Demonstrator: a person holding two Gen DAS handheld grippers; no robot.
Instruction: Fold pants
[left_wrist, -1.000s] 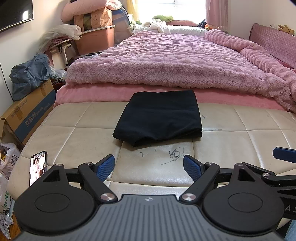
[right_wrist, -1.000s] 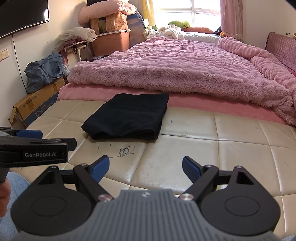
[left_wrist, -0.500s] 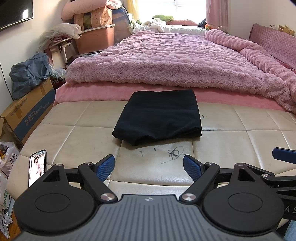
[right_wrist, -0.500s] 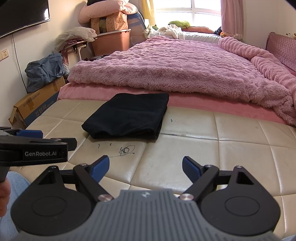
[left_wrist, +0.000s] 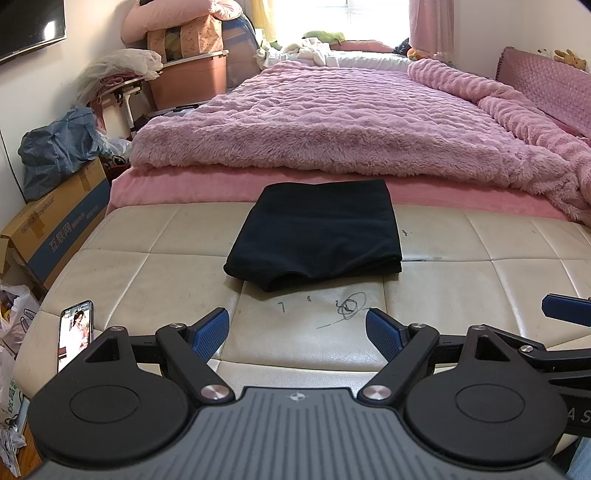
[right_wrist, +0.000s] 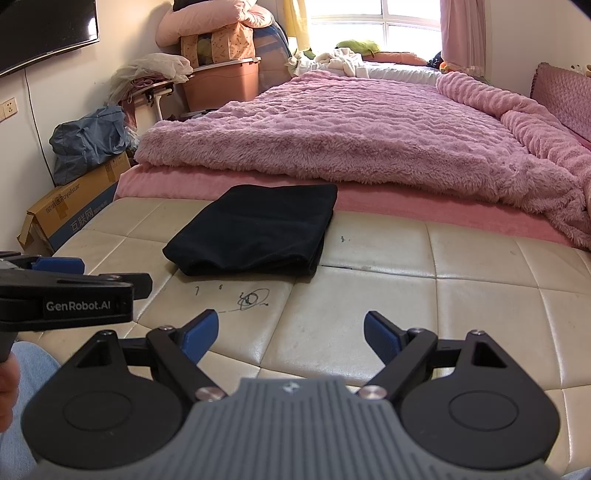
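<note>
— Holding both grippers back over the near edge of the bench, nothing in either. My left gripper (left_wrist: 297, 328) has its blue pads spread wide, touching neither cloth nor cushion so far as I can see; the right gripper (right_wrist: 290, 330) is the same, wide apart and empty.

— What's changed over the last second?

— Almost nothing. Both views match the earlier ones apart from a very slight drift, and the black pants (left_wrist: 316, 234) haven't shifted. I read that as a pause after release, not a fold in progress.

— Where do the pants sit?

— Ahead of both grippers, well apart from the pads, lying as a compact rectangle on the cream leather bench (left_wrist: 122, 280), its far edge against the pink bed sheet (left_wrist: 177, 186). The near edge bulges a little where the layers stack. Between me and that edge there's a pen scribble (left_wrist: 349, 304) on the cushion.

— So, finished?

— In my judgement, yes or nearly: the bundle looks folded. A phone (left_wrist: 75, 334) rests at the bench's left corner, clear of everything.
</note>
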